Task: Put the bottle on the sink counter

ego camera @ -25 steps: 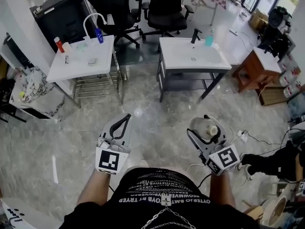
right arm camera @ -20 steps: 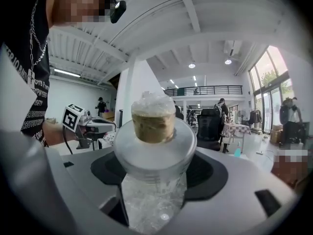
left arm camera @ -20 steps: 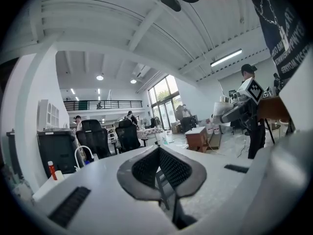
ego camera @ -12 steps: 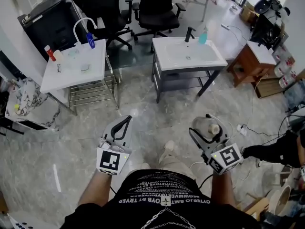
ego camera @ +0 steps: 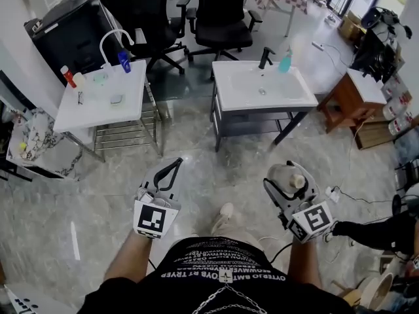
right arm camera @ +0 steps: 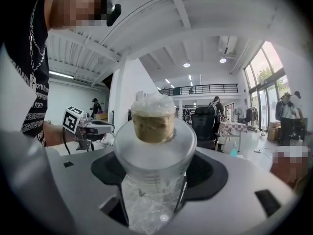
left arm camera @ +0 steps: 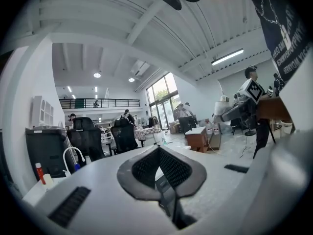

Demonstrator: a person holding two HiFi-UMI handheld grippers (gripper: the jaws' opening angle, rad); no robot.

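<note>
My right gripper point(ego camera: 283, 178) is shut on a clear bottle point(ego camera: 285, 176) with a tan cork top; in the right gripper view the bottle point(right arm camera: 152, 153) stands upright between the jaws and fills the middle. My left gripper point(ego camera: 169, 173) hangs beside it at the left, shut, with nothing between its pads point(left arm camera: 161, 168). Both are held over the marble floor in front of me. The white sink counter point(ego camera: 230, 99) with a black tap point(ego camera: 265, 56) stands ahead, well beyond the grippers.
A teal soap bottle point(ego camera: 285, 62) stands on the sink's back edge. A white table point(ego camera: 105, 108) at the left carries small bottles and a curved tap. Black office chairs point(ego camera: 219, 15) stand behind, a wooden cabinet point(ego camera: 360, 102) at the right, cables on the floor.
The view has shifted a little as I step; the sink counter sits slightly lower and nearer in the head view. Both grippers keep their pose, the right still holding the bottle.
</note>
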